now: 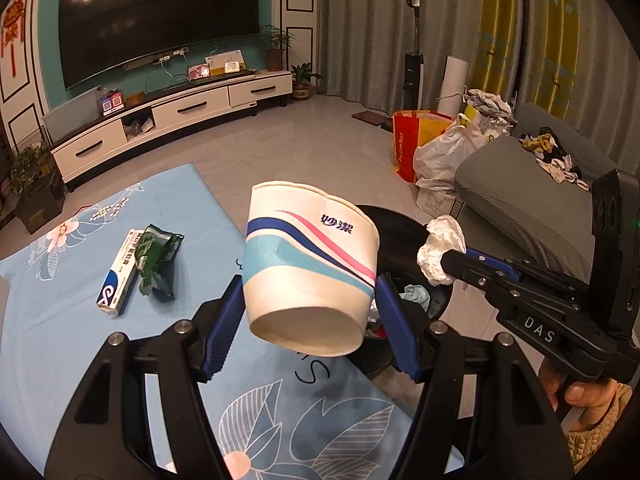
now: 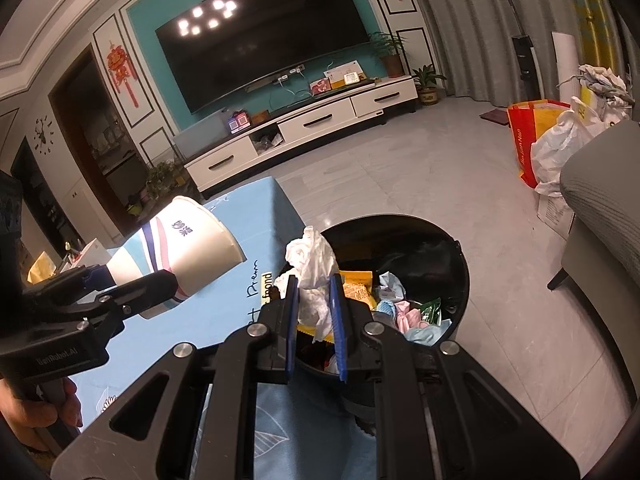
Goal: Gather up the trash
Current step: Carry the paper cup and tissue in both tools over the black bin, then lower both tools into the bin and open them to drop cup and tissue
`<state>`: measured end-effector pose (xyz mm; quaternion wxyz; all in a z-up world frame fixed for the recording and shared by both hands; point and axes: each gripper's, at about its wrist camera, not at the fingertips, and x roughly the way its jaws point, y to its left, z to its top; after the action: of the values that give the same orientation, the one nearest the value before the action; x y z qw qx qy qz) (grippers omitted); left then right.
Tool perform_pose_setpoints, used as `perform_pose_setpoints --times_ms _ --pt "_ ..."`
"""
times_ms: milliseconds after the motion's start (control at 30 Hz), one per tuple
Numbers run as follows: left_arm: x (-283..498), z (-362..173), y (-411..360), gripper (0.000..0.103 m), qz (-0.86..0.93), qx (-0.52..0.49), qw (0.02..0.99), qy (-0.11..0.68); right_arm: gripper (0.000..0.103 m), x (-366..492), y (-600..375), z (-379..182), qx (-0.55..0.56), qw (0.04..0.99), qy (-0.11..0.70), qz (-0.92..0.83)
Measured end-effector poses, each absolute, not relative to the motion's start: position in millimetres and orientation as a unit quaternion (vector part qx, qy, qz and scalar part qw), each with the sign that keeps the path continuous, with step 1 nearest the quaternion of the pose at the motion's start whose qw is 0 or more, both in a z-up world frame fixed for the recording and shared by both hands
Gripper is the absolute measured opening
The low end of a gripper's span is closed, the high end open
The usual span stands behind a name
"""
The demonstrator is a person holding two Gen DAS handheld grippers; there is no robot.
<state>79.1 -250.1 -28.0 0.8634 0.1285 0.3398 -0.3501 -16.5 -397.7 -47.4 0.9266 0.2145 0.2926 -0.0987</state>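
Left gripper (image 1: 310, 320): fingers (image 1: 224, 328) spread fairly wide, clamped on the lower part of a paper cup (image 1: 308, 264), one blue pad on each side. Cup tilted, mouth away from the camera, base toward it, raised above the blue floral cloth on the counter (image 1: 72, 312) and near the bin.

Right gripper (image 2: 315, 320): fingers (image 2: 292, 320) nearly together, pinching a crumpled white tissue (image 2: 312, 264), its wad sticking out past the tips. Tissue above the near rim of the black bin (image 2: 460, 264), just beside the counter edge.

In the bin: yellow packet, green wrapper, pale blue and pink scraps.

On the cloth, well apart from the cup: white and blue box (image 1: 118, 276), touching a crumpled green wrapper (image 1: 158, 260) on its right.

On each grip: a hand, low in the other wrist's view.
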Motion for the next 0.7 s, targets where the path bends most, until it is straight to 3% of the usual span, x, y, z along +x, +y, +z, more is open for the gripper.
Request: perform_pose_setpoints --times_ms 700 --pt "112.2 -63.6 -289.9 0.067 -0.348 0.147 0.849 0.369 0.016 -1.0 -415.5 -63.5 0.227 0.917 0.308 -0.117"
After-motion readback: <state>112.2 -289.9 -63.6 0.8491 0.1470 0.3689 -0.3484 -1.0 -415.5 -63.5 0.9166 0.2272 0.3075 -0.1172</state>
